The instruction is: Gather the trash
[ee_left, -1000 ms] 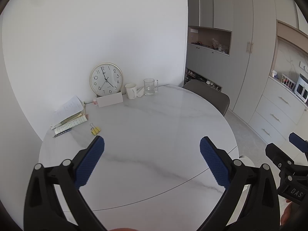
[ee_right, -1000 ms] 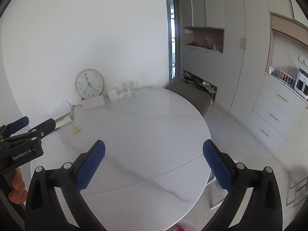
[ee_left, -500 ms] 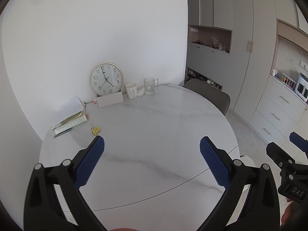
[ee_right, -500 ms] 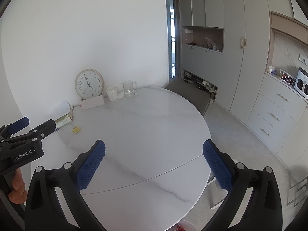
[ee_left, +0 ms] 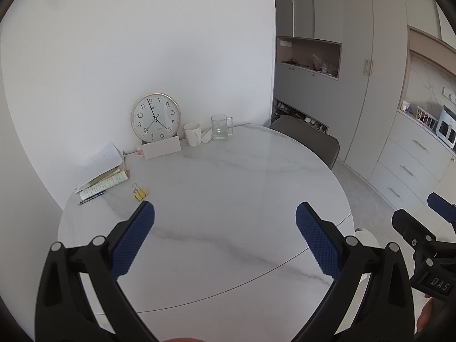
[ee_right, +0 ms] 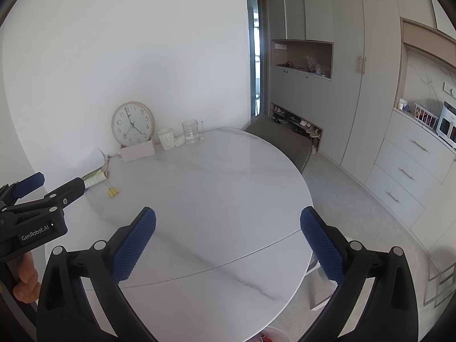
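A crumpled white tissue (ee_left: 206, 136) (ee_right: 179, 141) lies at the far side of the round marble table (ee_left: 228, 188) (ee_right: 216, 188), between a white mug and a glass mug. My left gripper (ee_left: 225, 211) hovers open over the near part of the table, nothing between its blue pads. My right gripper (ee_right: 228, 215) is likewise open and empty above the table's near edge. Each gripper shows at the side of the other's view: the left gripper (ee_right: 42, 185) and the right gripper (ee_left: 421, 213). A bin rim (ee_right: 270, 335) with something red inside peeks out below the table.
A wall clock (ee_left: 156, 116), pale box (ee_left: 162, 148), white mug (ee_left: 192, 134) and glass mug (ee_left: 220, 126) line the back wall. Papers and booklets (ee_left: 102, 171), a pencil and yellow binder clips (ee_left: 140, 193) lie at the left. A grey chair (ee_left: 307, 139) and cabinets stand to the right.
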A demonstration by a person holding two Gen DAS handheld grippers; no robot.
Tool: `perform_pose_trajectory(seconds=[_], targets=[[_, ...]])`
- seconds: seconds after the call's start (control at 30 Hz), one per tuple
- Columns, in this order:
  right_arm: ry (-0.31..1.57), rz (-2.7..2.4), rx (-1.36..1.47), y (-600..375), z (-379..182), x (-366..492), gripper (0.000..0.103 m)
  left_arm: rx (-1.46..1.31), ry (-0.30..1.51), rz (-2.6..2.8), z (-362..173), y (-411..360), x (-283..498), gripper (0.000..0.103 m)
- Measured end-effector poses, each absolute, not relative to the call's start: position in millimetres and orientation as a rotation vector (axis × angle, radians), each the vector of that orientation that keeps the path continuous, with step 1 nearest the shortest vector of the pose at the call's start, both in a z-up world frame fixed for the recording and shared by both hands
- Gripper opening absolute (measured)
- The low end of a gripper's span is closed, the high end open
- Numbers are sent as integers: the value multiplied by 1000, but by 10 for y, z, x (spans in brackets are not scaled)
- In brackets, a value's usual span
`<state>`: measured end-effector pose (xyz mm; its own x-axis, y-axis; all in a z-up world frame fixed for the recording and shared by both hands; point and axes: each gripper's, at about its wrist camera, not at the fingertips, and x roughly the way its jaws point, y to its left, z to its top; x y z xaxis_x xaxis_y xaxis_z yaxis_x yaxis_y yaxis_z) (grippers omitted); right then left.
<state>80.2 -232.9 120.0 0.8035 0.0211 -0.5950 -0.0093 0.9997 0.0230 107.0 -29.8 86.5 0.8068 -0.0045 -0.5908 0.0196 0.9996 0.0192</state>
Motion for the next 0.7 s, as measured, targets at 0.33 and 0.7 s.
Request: perform_pose_trajectory(seconds=[0.33,0.7], targets=[[641,14,22,-2351,1190,803,101,26,635,-14,873,-298,1084,95],[644,13,25,-2365,1180,799,101,20,630,-3,839,-296,1076,95]])
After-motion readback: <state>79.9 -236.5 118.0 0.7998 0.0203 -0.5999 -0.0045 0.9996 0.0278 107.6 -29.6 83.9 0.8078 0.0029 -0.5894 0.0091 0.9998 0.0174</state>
